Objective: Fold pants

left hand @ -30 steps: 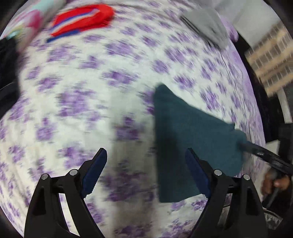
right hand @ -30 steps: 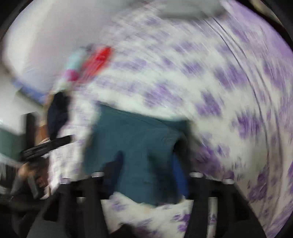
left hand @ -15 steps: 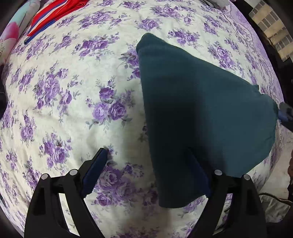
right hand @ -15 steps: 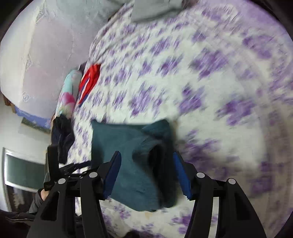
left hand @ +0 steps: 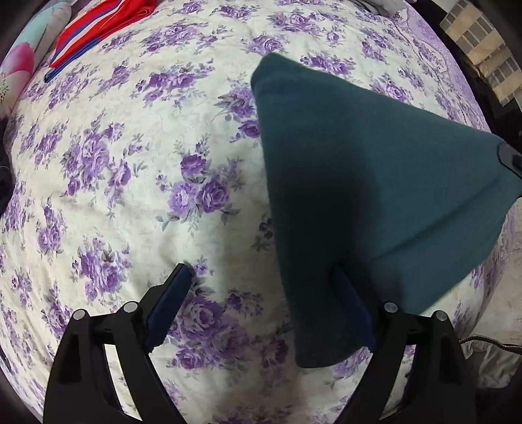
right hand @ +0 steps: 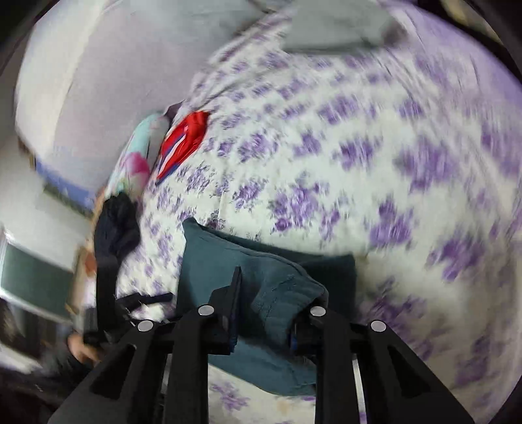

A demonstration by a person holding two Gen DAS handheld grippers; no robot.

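The dark teal pants [left hand: 365, 182] lie folded on the purple-flowered bedspread [left hand: 130, 182]. My left gripper [left hand: 264, 293] is open and holds nothing; its right finger lies over the pants' near left edge. In the right wrist view my right gripper [right hand: 270, 303] has a bunched fold of the pants [right hand: 280, 290] between its fingers, at the garment's right end. The tip of the right gripper shows at the pants' right corner in the left wrist view [left hand: 509, 156].
A red striped garment [left hand: 104, 29] and a colourful pillow [left hand: 23, 55] lie at the far left of the bed. A grey garment [right hand: 332, 29] lies at the far end. A black garment [right hand: 114, 225] sits at the bed's left edge.
The left gripper has dropped closer to the pants and stayed open. The right gripper's fingers have narrowed onto the bunched fold of the pants.
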